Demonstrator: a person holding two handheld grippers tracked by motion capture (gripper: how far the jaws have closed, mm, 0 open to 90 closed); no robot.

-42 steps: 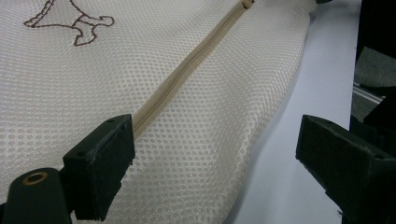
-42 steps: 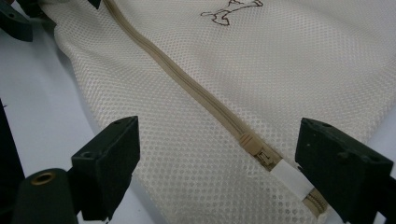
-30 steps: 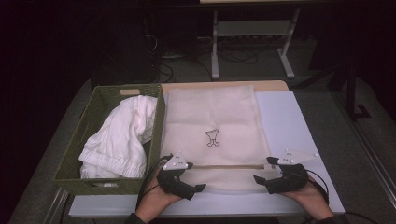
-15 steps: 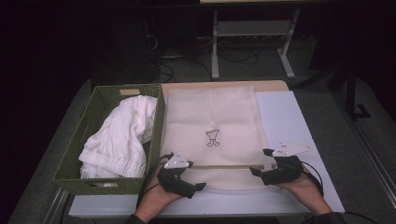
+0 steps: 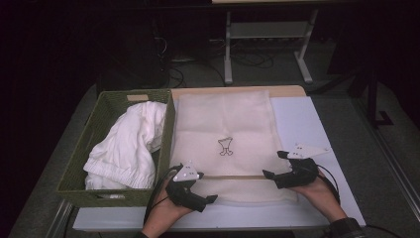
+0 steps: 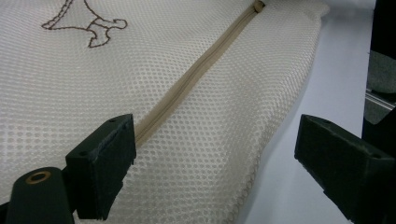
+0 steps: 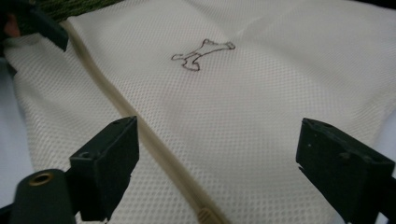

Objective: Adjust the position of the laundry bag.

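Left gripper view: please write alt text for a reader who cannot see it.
Open black tongs hover over a cream mesh laundry bag, its beige zipper running away between the jaws. A brown outline drawing sits upper left.

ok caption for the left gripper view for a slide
Open left gripper poised over the zipper of a cream mesh laundry bag.

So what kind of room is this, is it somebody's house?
Probably not a house; it looks like a lab or workshop set up for laundry practice. A white table holds a mesh laundry bag and a green basket of white clothes, with cables on the dark floor.
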